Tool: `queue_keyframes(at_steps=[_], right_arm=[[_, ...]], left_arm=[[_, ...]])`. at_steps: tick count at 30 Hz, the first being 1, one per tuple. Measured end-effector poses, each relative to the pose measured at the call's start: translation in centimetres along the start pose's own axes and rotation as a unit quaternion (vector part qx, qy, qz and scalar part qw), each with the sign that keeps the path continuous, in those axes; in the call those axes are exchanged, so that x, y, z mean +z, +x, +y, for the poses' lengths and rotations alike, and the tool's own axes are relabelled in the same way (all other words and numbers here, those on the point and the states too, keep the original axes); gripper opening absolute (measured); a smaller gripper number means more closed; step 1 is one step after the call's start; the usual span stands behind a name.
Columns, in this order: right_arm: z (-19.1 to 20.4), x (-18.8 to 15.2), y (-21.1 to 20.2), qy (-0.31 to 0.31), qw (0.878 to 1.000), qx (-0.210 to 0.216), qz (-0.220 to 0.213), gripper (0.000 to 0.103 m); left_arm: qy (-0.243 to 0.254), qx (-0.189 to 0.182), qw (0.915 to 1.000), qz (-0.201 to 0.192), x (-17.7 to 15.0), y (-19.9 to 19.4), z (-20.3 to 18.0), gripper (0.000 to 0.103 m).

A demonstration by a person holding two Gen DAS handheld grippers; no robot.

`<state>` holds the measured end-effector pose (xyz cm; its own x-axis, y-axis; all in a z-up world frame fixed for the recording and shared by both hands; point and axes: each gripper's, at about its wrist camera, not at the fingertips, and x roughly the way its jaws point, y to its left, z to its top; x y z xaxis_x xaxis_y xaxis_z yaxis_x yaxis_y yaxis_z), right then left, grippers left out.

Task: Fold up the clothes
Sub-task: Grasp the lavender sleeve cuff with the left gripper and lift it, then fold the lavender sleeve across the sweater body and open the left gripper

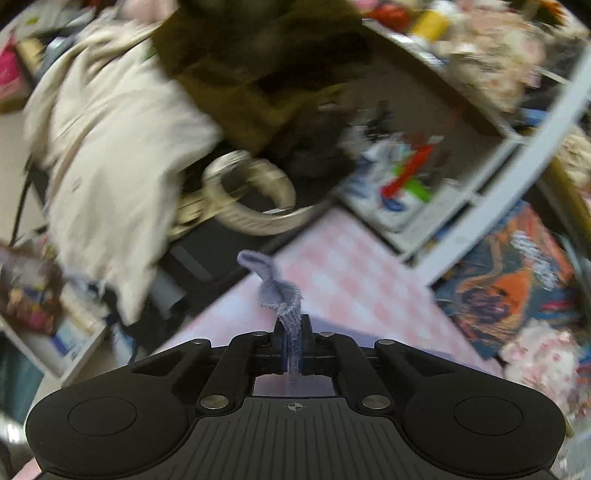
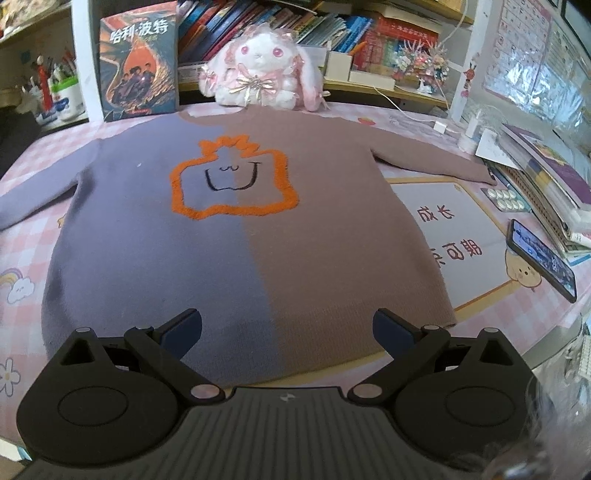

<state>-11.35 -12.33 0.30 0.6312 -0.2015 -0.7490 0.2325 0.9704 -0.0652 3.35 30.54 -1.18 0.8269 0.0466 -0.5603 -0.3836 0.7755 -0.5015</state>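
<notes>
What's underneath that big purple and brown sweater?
The sweater lies flat on a pink checkered table cover with cartoon prints. At its right edge it overlaps a lilac mat with characters. Whatever is beneath its middle is covered.

the right wrist view sits low at the near edge of the desk [image 2: 22, 258], facing the bookshelf [image 2: 277, 22] behind it. the left wrist view is tilted and blurred, facing off the desk's side. both share the checked desk cover and the upright book [image 2: 138, 70].

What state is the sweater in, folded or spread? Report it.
Spread: the sweater lies flat on the table, front up, both sleeves out.
</notes>
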Motion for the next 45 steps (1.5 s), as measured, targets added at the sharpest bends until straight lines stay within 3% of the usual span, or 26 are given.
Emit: queue_keyframes(at_steps=[10,18,26,35,45], right_arm=[[-3.2,1.1,2.0,-0.014,0.998,0.055,-0.001,0.1],[-7.7,3.4,4.4,-0.054,0.99,0.13,0.007,0.1],[-12.7,5.5,7.2,-0.062,0.982,0.174,0.022,0.1],[-15.6,6.2,8.7,-0.076,0.977,0.197,0.029,0.1],[-18.4,6.2,9.9,-0.053,0.977,0.202,0.042,0.1]], left_arm=[[0.09,-0.079,0.9928,-0.008,-2.3,-2.2,-11.9,0.003],[0.137,-0.113,0.9841,-0.005,-6.9,-3.0,-23.4,0.003],[0.161,-0.125,0.9789,-0.013,-10.6,-2.2,-32.4,0.003],[0.187,-0.133,0.9731,0.019,-15.7,-0.2,-37.9,0.003],[0.225,-0.118,0.9658,0.054,-20.1,2.5,-41.1,0.003]])
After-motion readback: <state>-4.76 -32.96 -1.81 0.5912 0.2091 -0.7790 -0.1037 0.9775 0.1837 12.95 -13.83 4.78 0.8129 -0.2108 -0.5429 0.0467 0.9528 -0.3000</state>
